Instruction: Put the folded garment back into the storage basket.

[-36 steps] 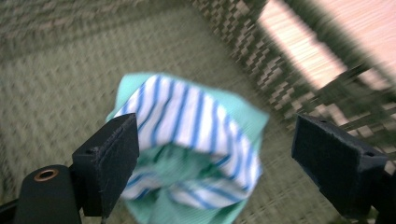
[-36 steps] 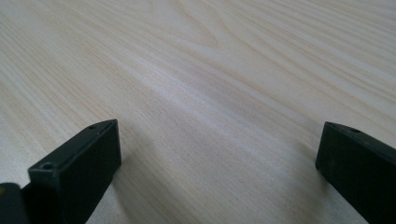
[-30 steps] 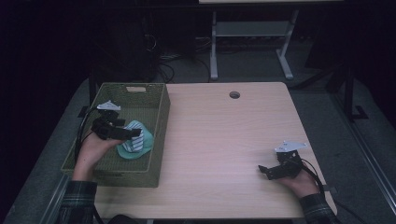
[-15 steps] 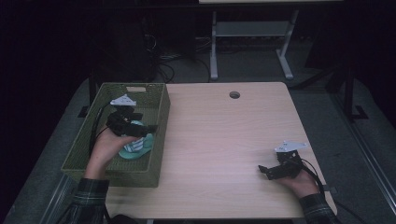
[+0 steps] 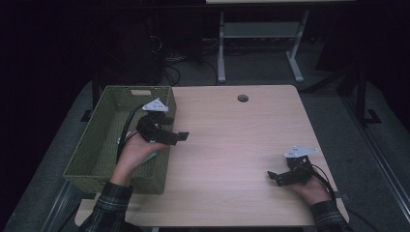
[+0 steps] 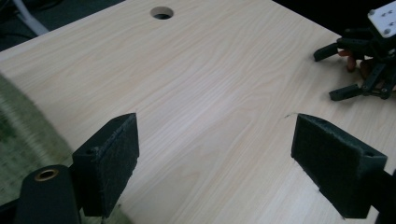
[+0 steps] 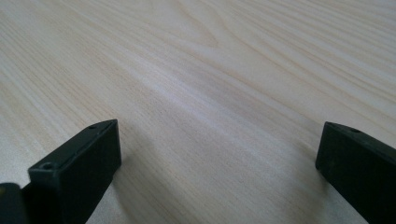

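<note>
My left gripper [image 5: 180,137] hangs over the right wall of the green woven basket [image 5: 104,140], jaws pointing right across the table. In the left gripper view it [image 6: 215,135] is open with only bare wood between its pads. A pale teal item [image 5: 154,155] lies in the basket, mostly hidden under the left hand. Near the front right corner of the table my right gripper [image 5: 273,176] rests low, and its own view shows it [image 7: 219,140] open over the wood with nothing in it. The left gripper view shows it [image 6: 362,70] far off.
The light wooden table [image 5: 232,140] has a round cable hole [image 5: 242,98] near its far edge, also seen from the left gripper as the hole [image 6: 162,12]. The basket's green weave [image 6: 18,135] shows at that view's left. Dark floor and a desk frame [image 5: 261,43] lie beyond.
The left gripper has come up from inside the basket, off the teal item, and moved right to the basket's right wall. The right gripper has stayed put.
</note>
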`<control>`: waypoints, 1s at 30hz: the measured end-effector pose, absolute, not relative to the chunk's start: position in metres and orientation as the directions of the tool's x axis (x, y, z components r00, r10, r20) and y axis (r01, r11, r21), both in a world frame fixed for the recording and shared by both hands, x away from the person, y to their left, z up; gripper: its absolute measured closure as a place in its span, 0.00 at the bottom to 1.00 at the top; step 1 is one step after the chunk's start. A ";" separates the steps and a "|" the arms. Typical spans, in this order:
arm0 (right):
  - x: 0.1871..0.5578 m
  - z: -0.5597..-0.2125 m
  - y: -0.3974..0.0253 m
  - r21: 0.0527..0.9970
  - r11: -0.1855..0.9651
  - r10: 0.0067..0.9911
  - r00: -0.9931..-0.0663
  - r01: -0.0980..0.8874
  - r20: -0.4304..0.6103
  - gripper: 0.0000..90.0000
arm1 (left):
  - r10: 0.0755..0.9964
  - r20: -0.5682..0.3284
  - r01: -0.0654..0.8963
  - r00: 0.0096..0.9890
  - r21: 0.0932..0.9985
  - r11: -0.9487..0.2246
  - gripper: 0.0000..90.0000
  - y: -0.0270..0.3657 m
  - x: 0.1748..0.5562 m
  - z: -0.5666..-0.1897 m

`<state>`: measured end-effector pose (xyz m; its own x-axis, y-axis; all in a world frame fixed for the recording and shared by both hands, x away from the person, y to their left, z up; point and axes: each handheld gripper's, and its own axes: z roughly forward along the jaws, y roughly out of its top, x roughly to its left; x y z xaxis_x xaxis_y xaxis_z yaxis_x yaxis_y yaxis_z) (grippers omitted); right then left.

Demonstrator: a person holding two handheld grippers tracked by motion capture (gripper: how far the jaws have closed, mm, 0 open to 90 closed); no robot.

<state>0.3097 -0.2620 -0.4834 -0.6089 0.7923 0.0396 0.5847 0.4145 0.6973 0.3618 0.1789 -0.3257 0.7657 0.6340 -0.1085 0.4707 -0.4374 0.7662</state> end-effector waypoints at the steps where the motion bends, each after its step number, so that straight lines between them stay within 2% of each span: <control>1: 0.310 -0.483 -0.262 0.697 0.415 0.792 -0.609 0.585 0.040 0.00 | 0.627 -0.109 0.467 0.772 0.766 -0.441 0.16 0.175 0.362 -0.326; 11: 0.310 -0.483 -0.262 0.697 0.414 0.792 -0.609 0.585 0.040 0.00 | 0.595 -0.117 0.439 0.795 0.787 -0.432 0.16 0.137 0.359 -0.333; 30: 0.310 -0.483 -0.262 0.697 0.415 0.792 -0.610 0.585 0.040 0.00 | 0.547 -0.023 0.370 0.837 0.759 -0.535 0.16 0.073 0.349 -0.376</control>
<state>0.3096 -0.2619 -0.4834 -0.6098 0.7916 0.0399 0.5846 0.4152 0.6970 0.3488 0.0734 -0.3757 0.8369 0.5469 -0.0229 0.3705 -0.5351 0.7592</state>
